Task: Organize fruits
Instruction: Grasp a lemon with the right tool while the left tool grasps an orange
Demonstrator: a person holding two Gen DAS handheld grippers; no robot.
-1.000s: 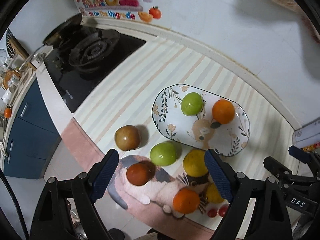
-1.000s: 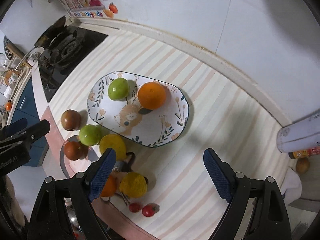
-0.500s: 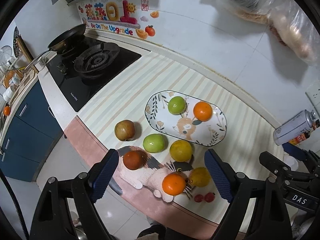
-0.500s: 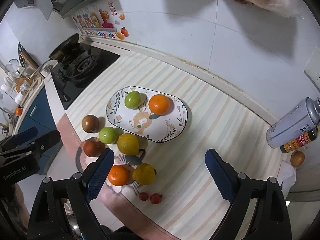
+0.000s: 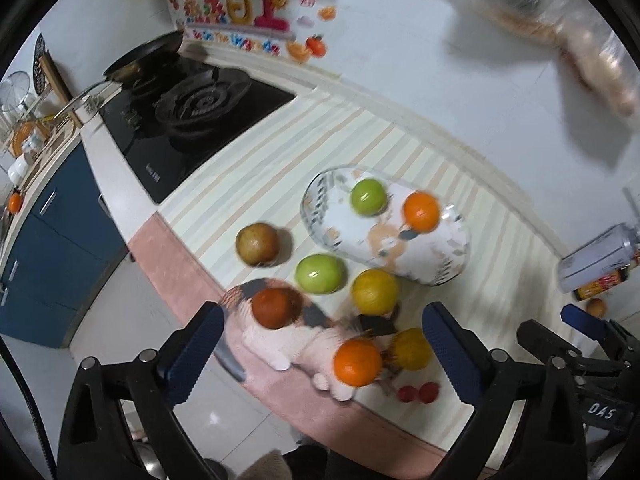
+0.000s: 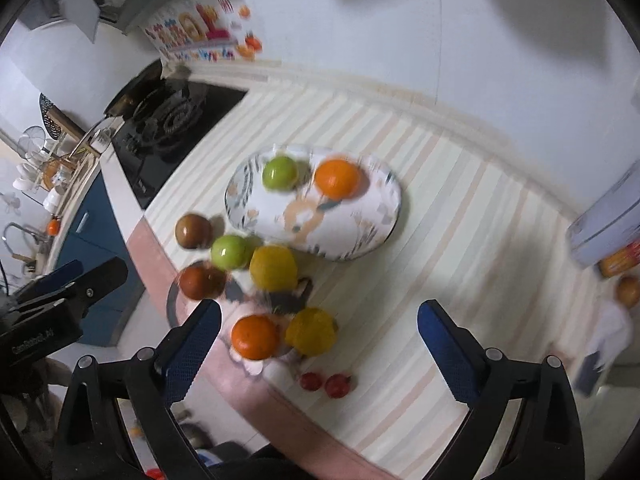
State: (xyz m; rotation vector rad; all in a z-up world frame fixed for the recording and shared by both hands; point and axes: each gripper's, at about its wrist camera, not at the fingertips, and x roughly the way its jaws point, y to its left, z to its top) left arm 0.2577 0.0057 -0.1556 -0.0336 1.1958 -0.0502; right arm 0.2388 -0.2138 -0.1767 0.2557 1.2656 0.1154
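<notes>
Both hand-held grippers, left (image 5: 320, 340) and right (image 6: 319, 334), hang over counter (image 6: 460, 240), jaws opening, nothing between. Loose fruit clusters beside plate (image 6: 372, 236); best descend straight over one orange (image 6: 255, 337).

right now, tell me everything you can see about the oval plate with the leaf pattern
The oval plate is white and looks ceramic, with dark leaf sprigs around its rim and a pale tan animal figure printed in the middle. It lies flat on the striped mat, near the wall side of the counter. Two fruits rest on it toward its far edge: a green apple and an orange, set apart from each other. The rest of its surface is bare. A yellow fruit sits just off its near rim. Motion blur hides finer detail.
</notes>
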